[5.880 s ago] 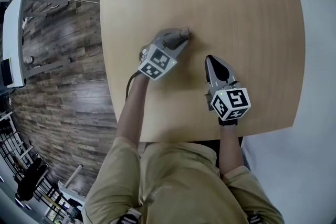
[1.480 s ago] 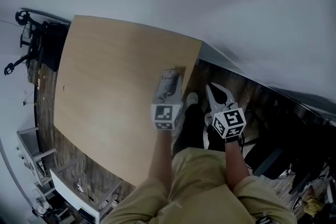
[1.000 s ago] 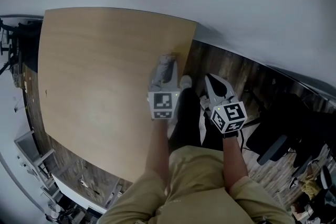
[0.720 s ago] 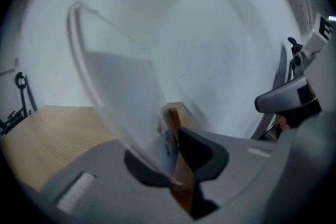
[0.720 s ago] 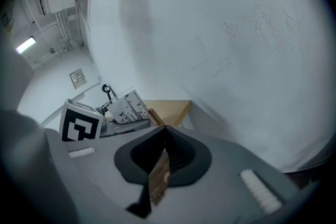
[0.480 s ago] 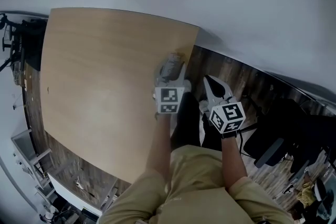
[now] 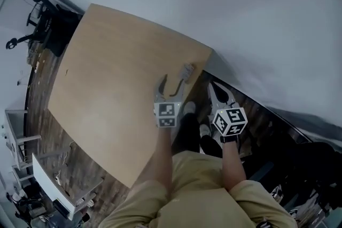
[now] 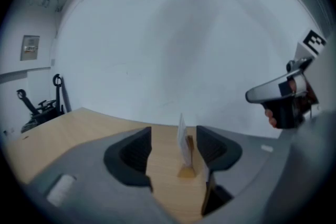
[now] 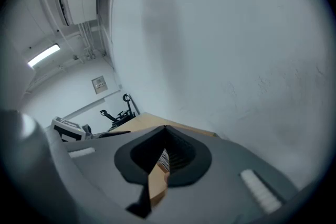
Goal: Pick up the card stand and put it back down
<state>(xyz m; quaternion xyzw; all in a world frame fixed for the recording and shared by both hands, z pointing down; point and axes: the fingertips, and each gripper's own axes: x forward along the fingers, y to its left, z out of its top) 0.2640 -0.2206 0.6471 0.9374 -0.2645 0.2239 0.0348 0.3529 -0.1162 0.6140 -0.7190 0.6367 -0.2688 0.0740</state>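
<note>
Right gripper (image 7: 212, 89): hanging clenched and empty, just off the table (image 7: 107, 72) edge.
Left gripper (image 7: 172, 83): jaws have just been opening and are now gaping, gripping nothing.
Card stand (image 7: 187, 70): standing upright just beyond those jaws, near the table's corner.

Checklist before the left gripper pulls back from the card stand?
1. Left gripper released: ok. Its jaws have just been opening, and the card stand sits between them with neither pad pressing on it.
2. Stand upright on the table: ok.
3. Stand's margin to the table edge: not ok, it is close to the corner.
4. Right gripper empty: ok, jaws together.
5. Right gripper clear of the stand: ok, it is beside the table.
</note>
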